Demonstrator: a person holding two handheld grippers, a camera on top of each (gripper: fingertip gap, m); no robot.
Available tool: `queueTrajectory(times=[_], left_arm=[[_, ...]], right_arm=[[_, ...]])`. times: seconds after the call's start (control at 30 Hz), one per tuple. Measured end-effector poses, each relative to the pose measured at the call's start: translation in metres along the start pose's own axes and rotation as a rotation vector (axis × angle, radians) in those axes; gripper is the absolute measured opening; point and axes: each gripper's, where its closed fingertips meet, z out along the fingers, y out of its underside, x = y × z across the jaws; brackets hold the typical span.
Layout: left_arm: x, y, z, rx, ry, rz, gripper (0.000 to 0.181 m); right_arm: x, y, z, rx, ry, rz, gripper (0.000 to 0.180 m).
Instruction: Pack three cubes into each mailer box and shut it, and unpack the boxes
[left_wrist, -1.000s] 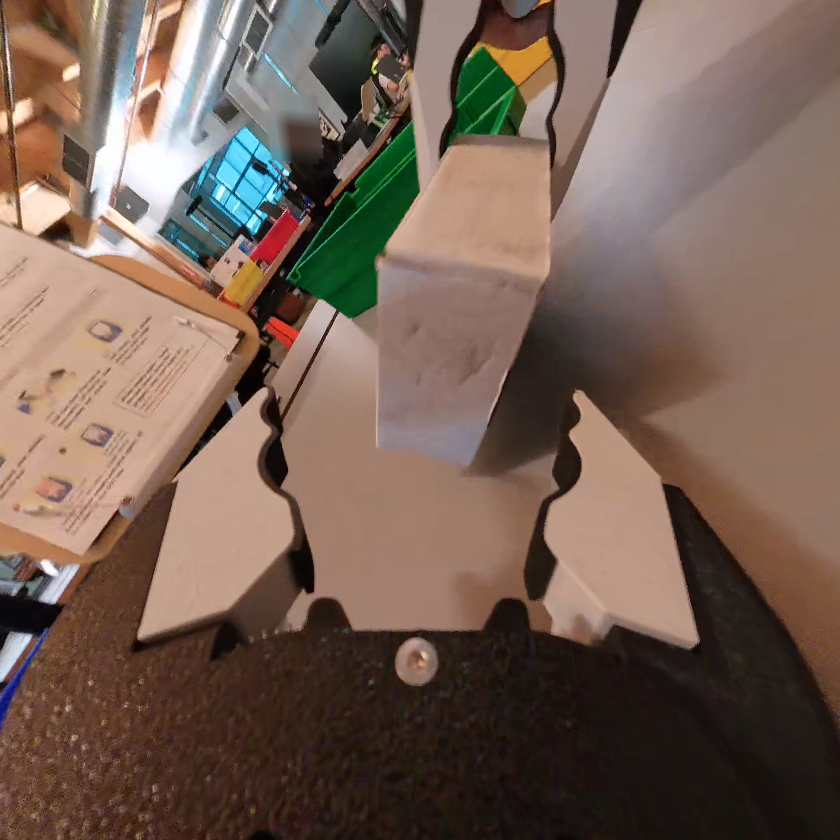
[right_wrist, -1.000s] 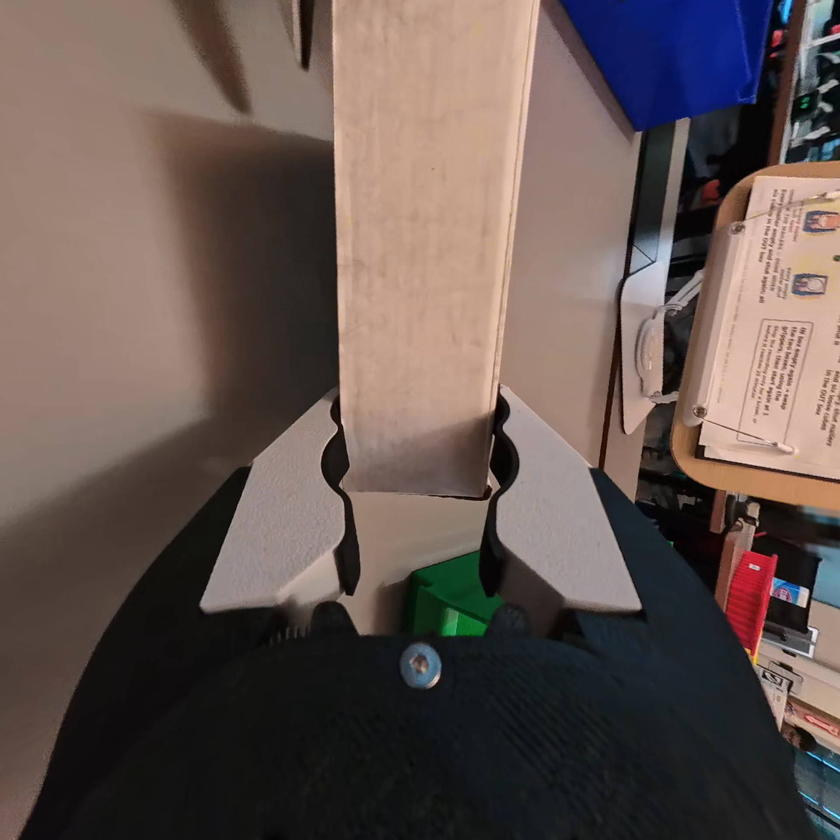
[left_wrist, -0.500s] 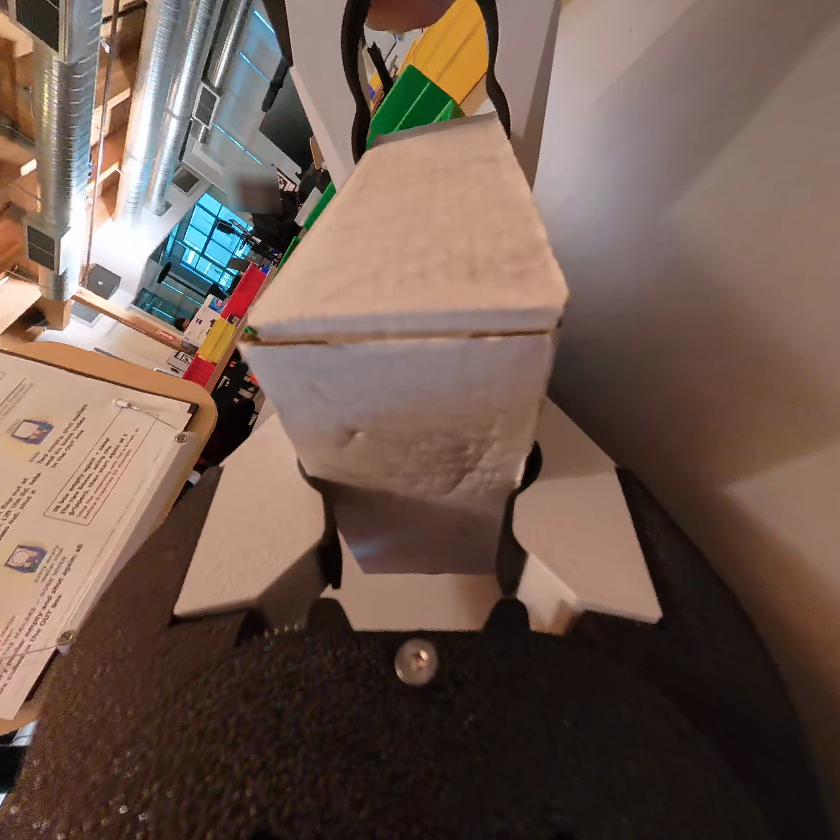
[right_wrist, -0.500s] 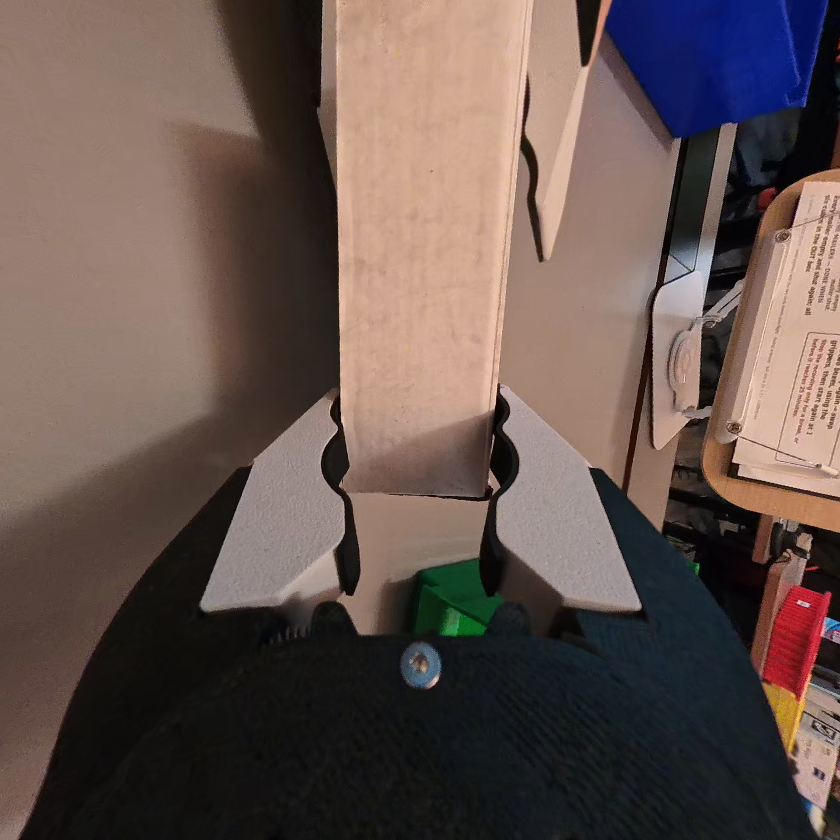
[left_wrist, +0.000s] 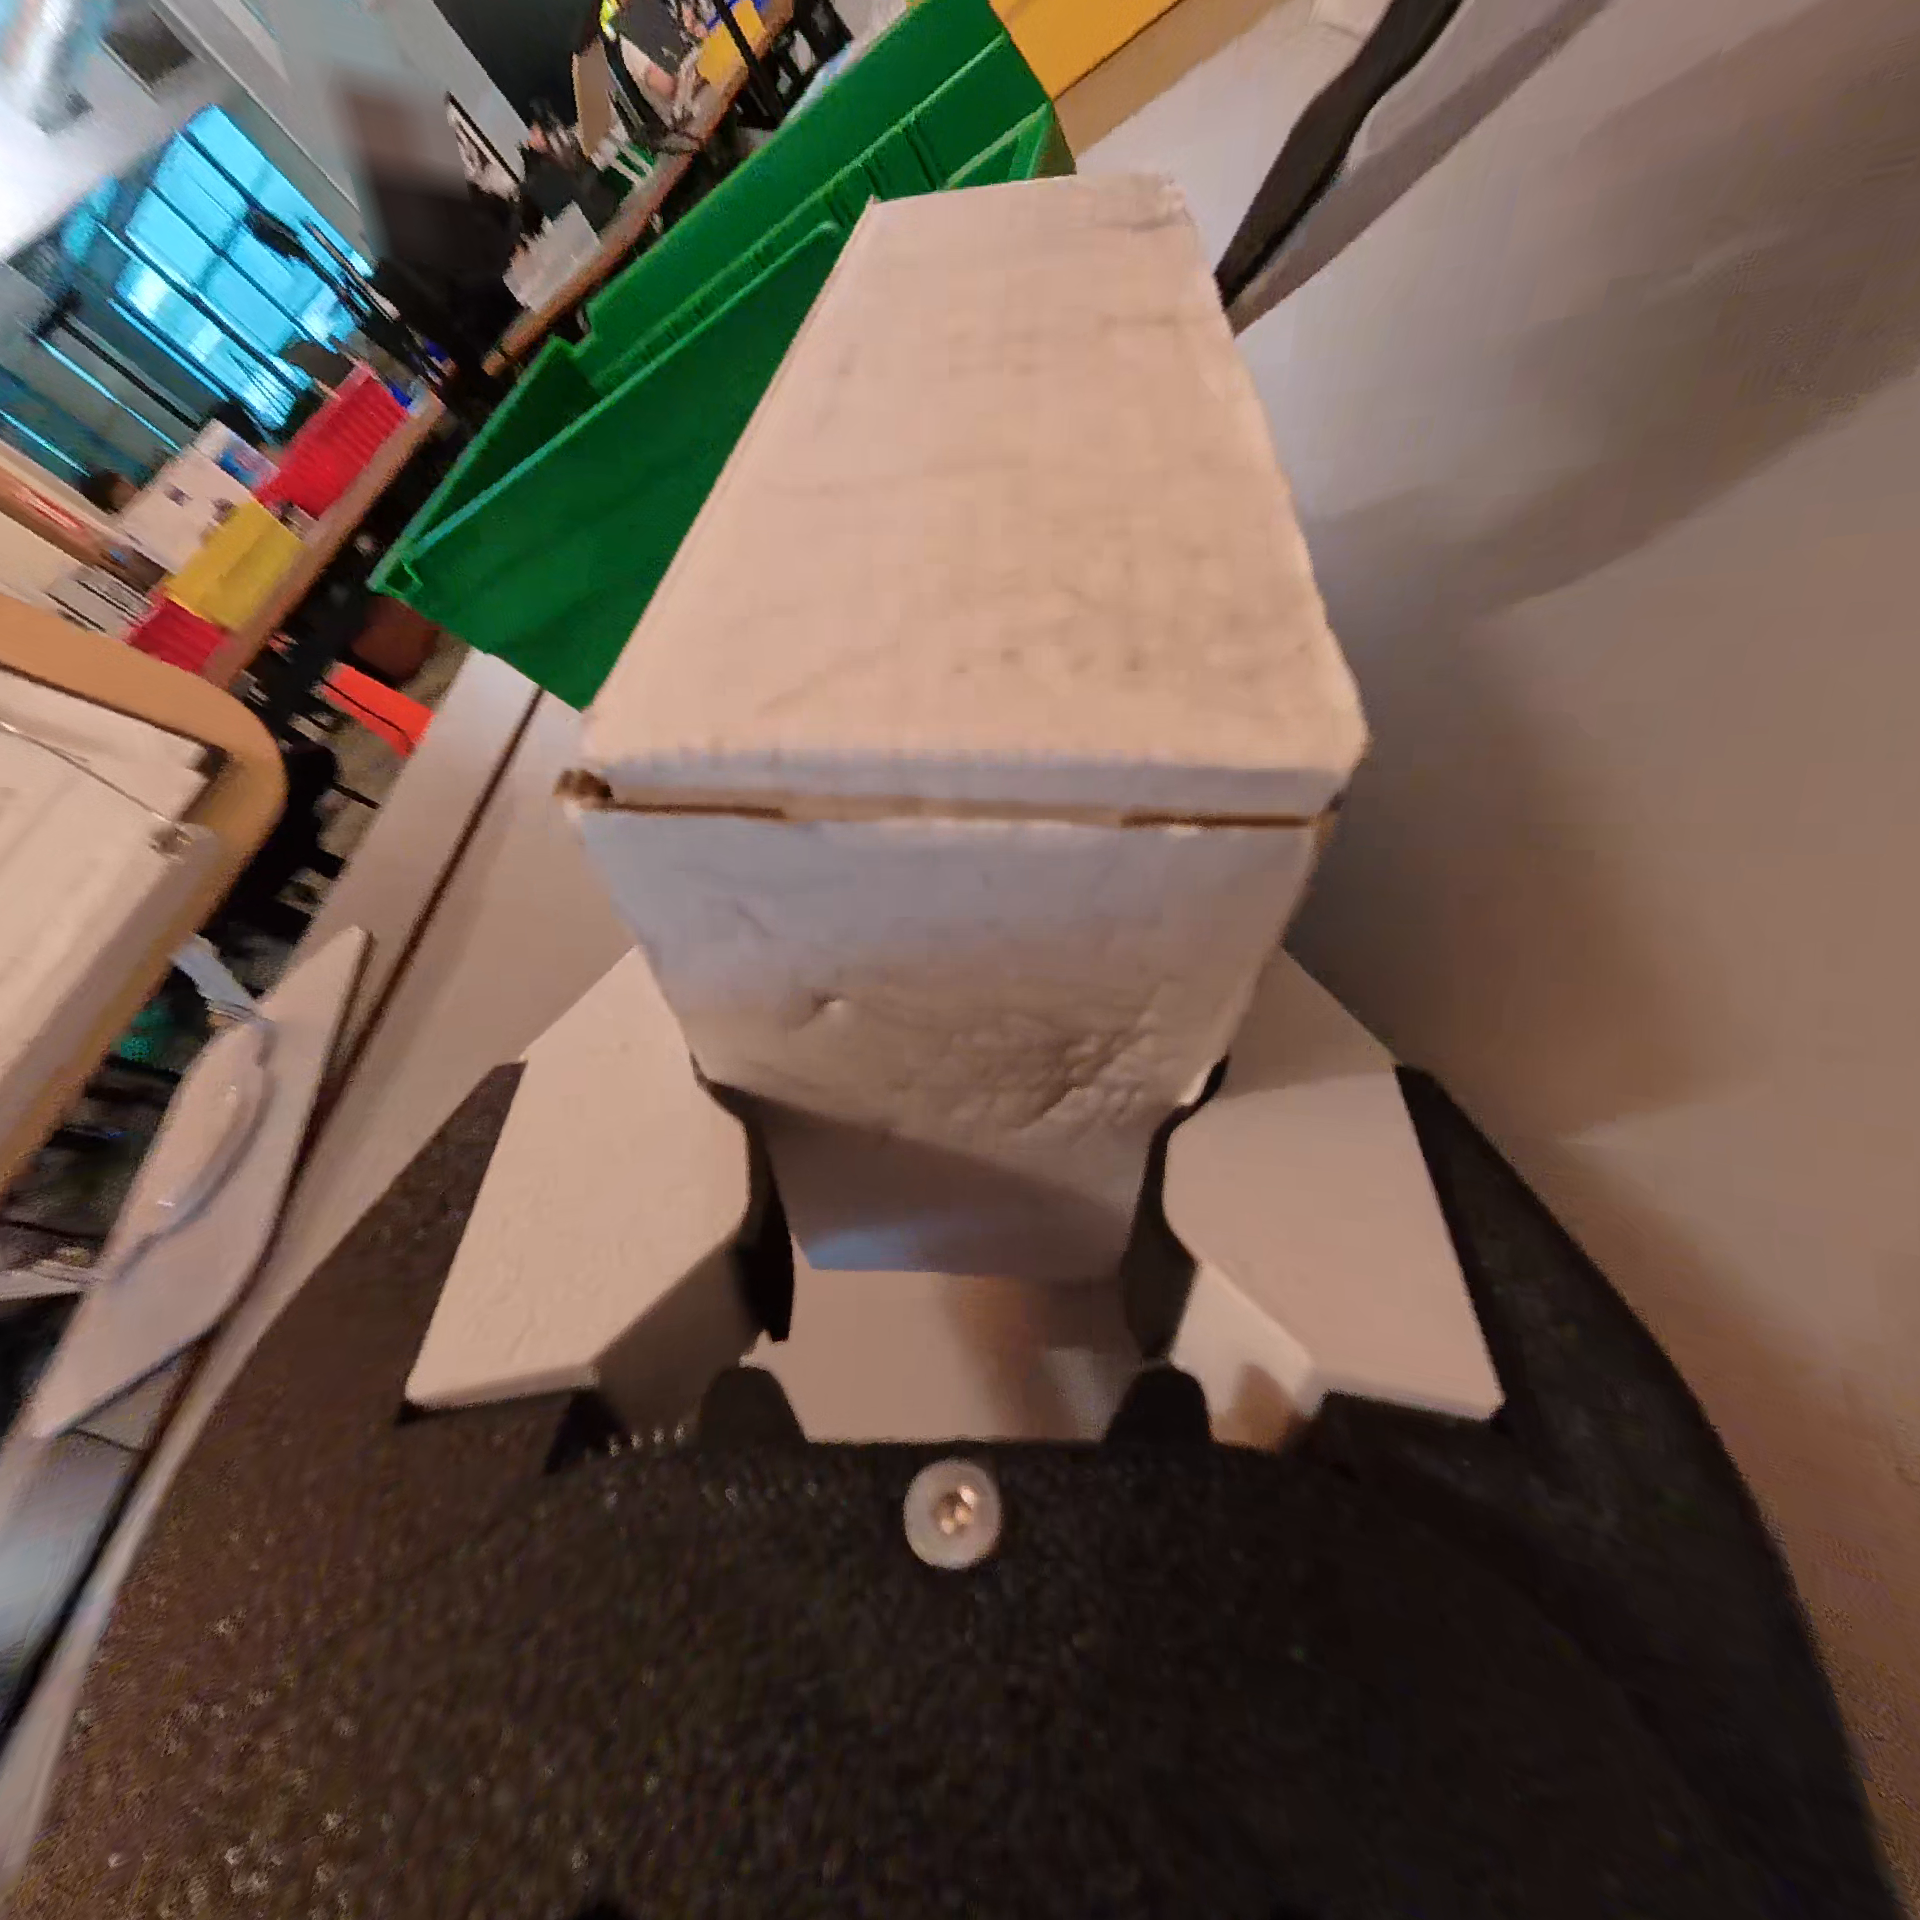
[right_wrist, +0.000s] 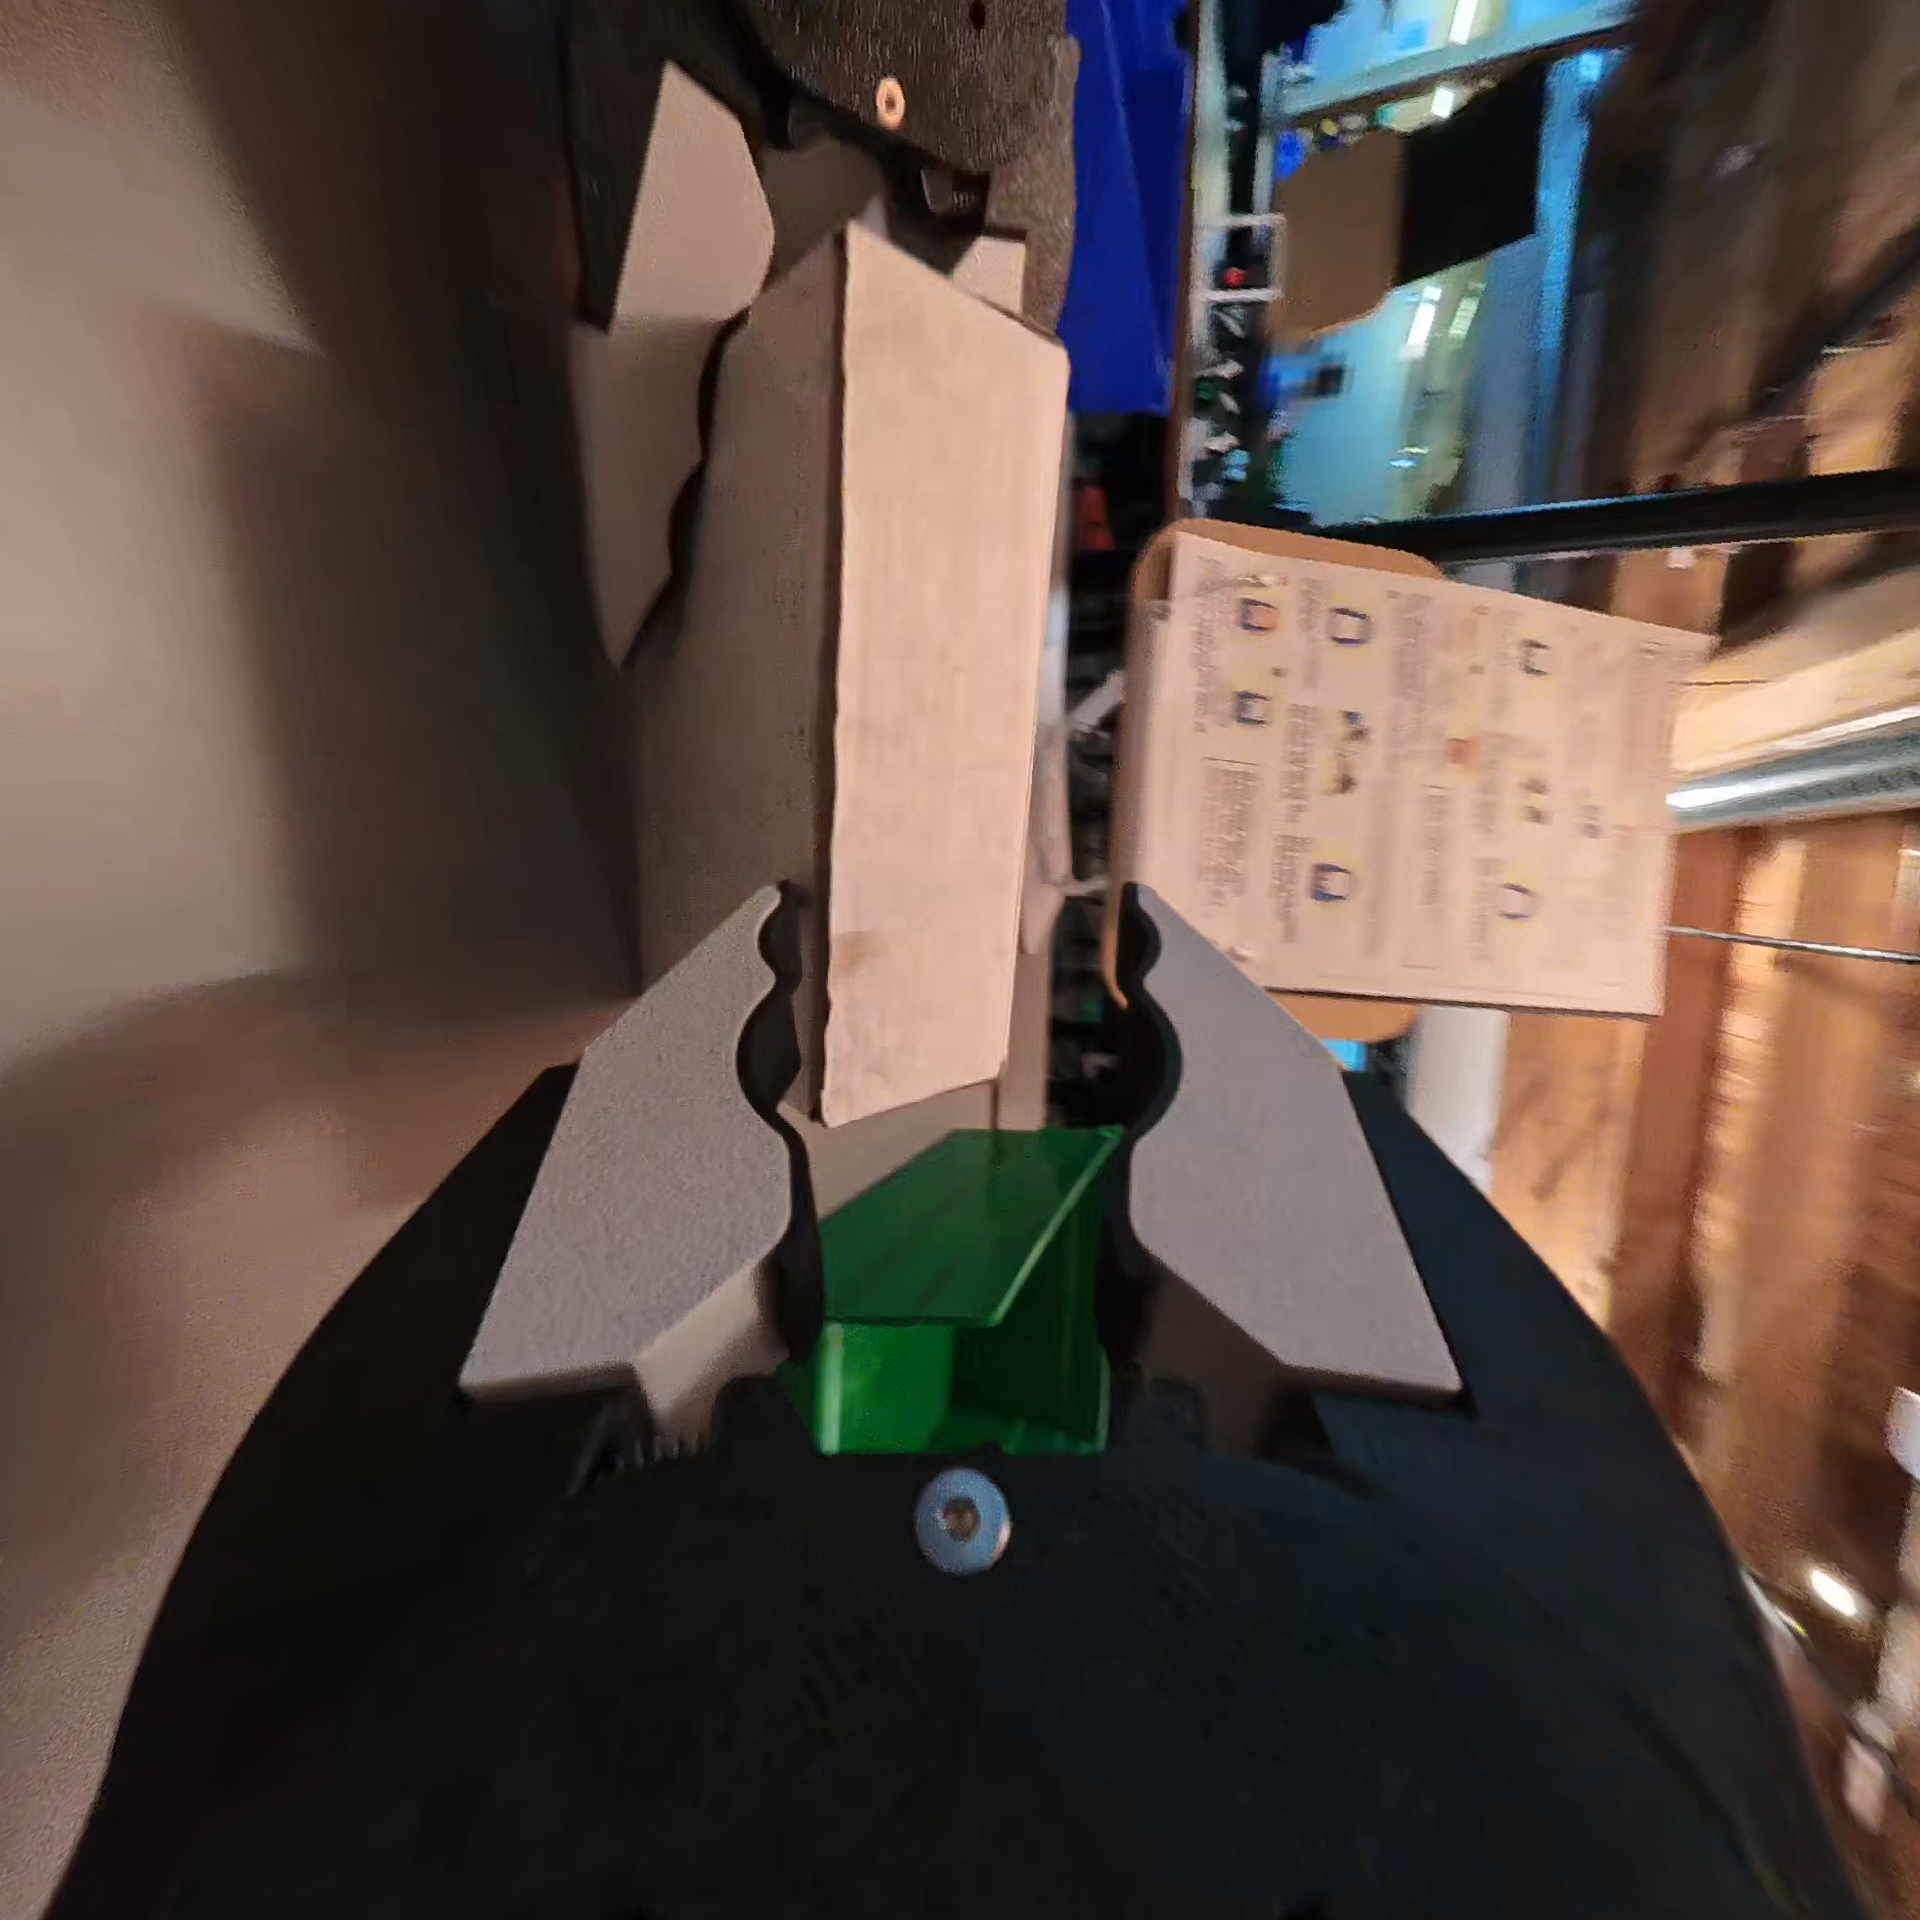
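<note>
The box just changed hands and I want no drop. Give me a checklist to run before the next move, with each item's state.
1. Left gripper shut on the white box: ok.
2. Right gripper open, box end sits in the gap: ok, though whether the left finger touches it, cannot tell.
3. Box lid closed, seam tight along the near edge: ok.
4. Three cubes inside: cannot tell, box is shut.
5. Green bin beyond the box, open: ok.
6. Grip depth: only the box's near end is clamped, so it may tip: not ok.
</note>
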Motion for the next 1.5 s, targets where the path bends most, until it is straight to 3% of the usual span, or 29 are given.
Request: queueTrajectory(times=[0.13, 0.33, 0.57, 0.8, 0.97, 1.1, 1.23, 1.37, 1.4, 1.5], left_arm=[[0.001, 0.001, 0.002, -0.023, 0.059, -0.117, 0.077], [0.002, 0.002, 0.003, -0.033, 0.041, -0.092, 0.077], [0.003, 0.004, 0.004, -0.049, 0.031, -0.073, 0.076], [0.001, 0.008, 0.007, -0.083, 0.016, -0.076, 0.075], [-0.001, 0.012, 0.01, -0.11, 0.004, -0.079, 0.075], [-0.001, 0.016, 0.012, -0.141, 0.009, -0.085, 0.075], [0.003, 0.02, 0.014, -0.172, 0.024, -0.06, 0.074], [0.004, 0.02, 0.013, -0.168, 0.033, -0.056, 0.074], [0.004, 0.02, 0.013, -0.169, 0.032, -0.058, 0.074], [0.003, 0.02, 0.014, -0.169, 0.025, -0.058, 0.074]], right_arm=[[0.003, 0.004, 0.0, -0.032, 0.079, -0.047, 0.046], [-0.007, 0.005, -0.004, -0.052, 0.036, -0.11, 0.021], [-0.003, 0.005, -0.005, -0.04, 0.138, -0.154, 0.026], [-0.01, 0.011, 0.003, -0.089, 0.247, -0.278, 0.001], [0.0, 0.011, -0.002, -0.083, 0.251, -0.088, 0.0], [-0.005, 0.017, 0.006, -0.14, 0.234, -0.064, 0.002], [-0.006, -0.004, 0.012, -0.144, 0.33, -0.408, 0.006], [-0.002, -0.015, 0.013, -0.105, 0.319, -0.426, 0.018], [-0.006, -0.014, 0.016, -0.109, 0.28, -0.426, 0.004], [0.002, -0.013, 0.016, -0.072, 0.263, -0.178, 0.001]])
